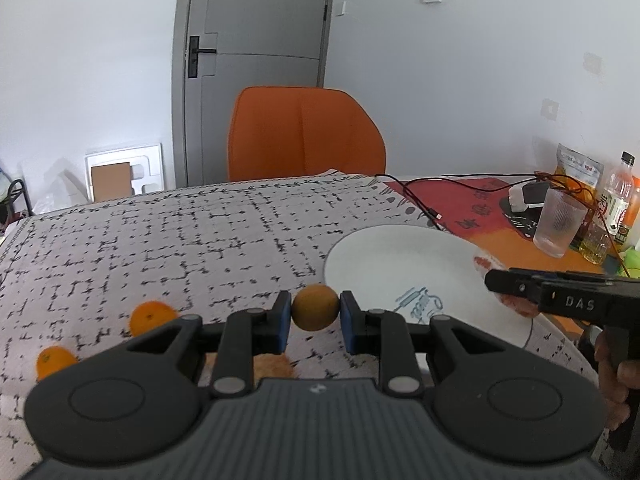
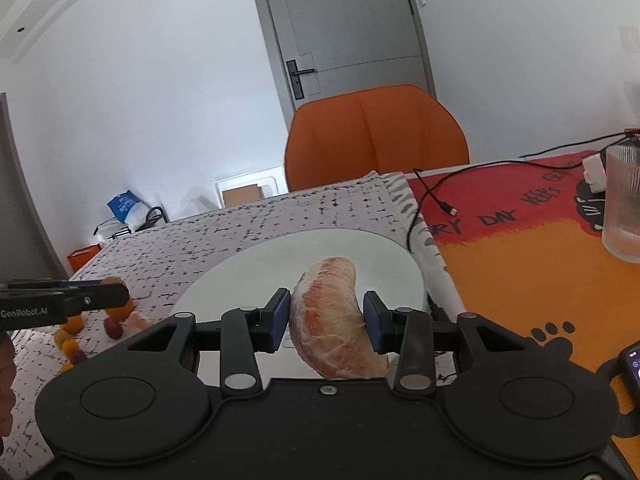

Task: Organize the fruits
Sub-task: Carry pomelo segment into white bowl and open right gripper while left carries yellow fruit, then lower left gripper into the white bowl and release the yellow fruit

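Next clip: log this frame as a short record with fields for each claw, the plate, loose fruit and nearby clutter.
left claw: shut on a small round orange fruit, beside the plate's near-left edge
right claw: shut on a peeled pomelo segment, over the plate
plate: white, no fruit resting on it
loose fruit: two small oranges on the patterned cloth
clutter: ribbed glass, black cable

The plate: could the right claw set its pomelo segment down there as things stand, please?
Probably yes. The right claw grips the segment just above the plate, whose surface looks bare; the left claw, holding a small orange, sits off to the side.
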Demonstrator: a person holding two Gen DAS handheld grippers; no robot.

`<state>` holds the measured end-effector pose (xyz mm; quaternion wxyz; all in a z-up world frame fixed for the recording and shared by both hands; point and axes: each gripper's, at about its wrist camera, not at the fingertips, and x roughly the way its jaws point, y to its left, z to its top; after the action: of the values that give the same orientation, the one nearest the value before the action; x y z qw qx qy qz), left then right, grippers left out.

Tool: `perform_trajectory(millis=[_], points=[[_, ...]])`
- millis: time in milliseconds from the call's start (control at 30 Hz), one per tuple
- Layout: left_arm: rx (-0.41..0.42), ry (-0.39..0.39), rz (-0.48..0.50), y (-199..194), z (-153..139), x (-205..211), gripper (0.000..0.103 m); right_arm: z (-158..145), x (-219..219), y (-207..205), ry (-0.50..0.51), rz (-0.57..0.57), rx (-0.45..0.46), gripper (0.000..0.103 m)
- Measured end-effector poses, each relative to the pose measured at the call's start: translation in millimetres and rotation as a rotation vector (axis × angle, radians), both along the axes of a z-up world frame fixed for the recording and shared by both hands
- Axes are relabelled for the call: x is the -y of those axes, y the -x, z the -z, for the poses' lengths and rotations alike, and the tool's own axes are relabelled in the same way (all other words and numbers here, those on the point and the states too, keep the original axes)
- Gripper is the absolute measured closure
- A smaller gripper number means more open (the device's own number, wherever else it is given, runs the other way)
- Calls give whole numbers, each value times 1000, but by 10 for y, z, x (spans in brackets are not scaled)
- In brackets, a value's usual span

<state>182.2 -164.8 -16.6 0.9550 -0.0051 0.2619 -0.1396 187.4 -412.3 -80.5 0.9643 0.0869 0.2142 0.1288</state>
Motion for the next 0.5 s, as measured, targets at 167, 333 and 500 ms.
perform_trajectory(millis=[167,333,500], points=[[-8,-6,19,-77,18,140,79,42,58,-67,4,13,-1,65],[-14,-8,32,-140,29,240,79,72,88,-110,-7,14,-6,65],[-16,-9,44,-187,38,328,79,83,92,-150,11,25,2,63]])
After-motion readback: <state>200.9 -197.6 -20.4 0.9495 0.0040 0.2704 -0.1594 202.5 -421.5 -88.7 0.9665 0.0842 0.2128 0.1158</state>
